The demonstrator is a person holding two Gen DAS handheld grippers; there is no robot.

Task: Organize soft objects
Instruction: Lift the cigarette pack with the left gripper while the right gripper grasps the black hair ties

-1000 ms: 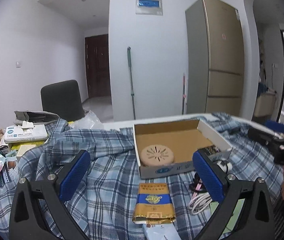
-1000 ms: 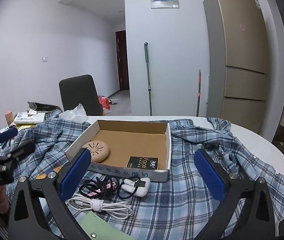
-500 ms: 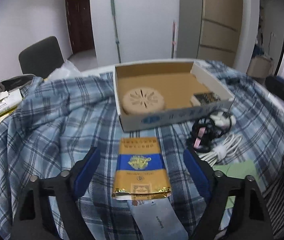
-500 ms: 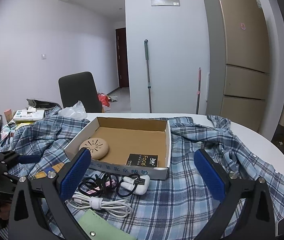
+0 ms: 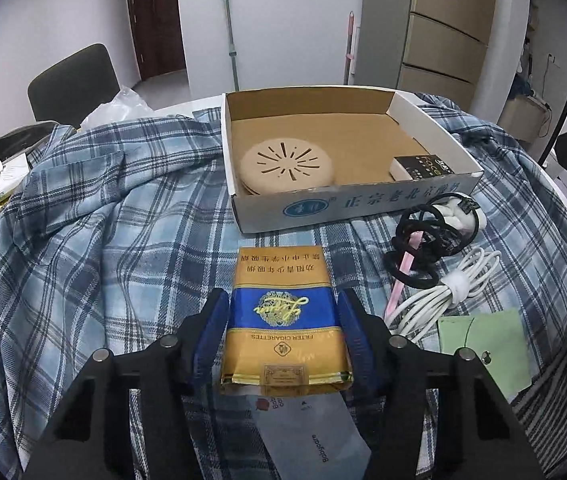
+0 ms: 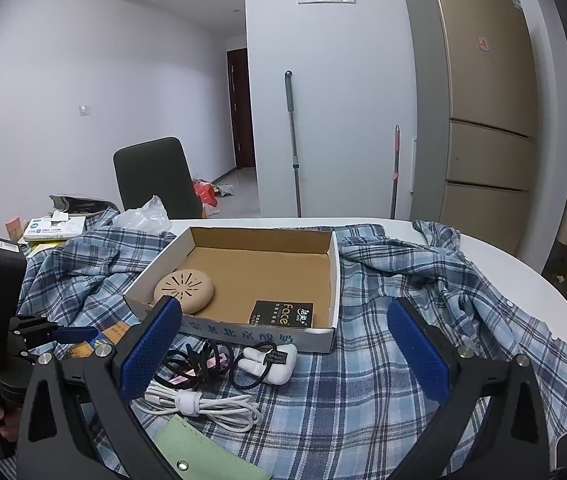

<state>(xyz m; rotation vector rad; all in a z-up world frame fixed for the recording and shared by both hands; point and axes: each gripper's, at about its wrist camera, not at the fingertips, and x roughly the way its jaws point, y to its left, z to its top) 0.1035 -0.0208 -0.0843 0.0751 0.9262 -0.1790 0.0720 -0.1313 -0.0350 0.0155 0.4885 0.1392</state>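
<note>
White table draped with plaid shirt; fridge and chair beyond. Left gripper has been closing, blue pads flanking the pack near the box; contact uncertain. Right gripper spread wide, empty.

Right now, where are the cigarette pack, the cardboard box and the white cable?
cigarette pack (image 5: pixel 283 312), left wrist view, on its blue band.
cardboard box (image 5: pixel 347 208), left wrist view, on its printed front wall.
white cable (image 6: pixel 203 404), right wrist view, on the bundled middle.
</note>
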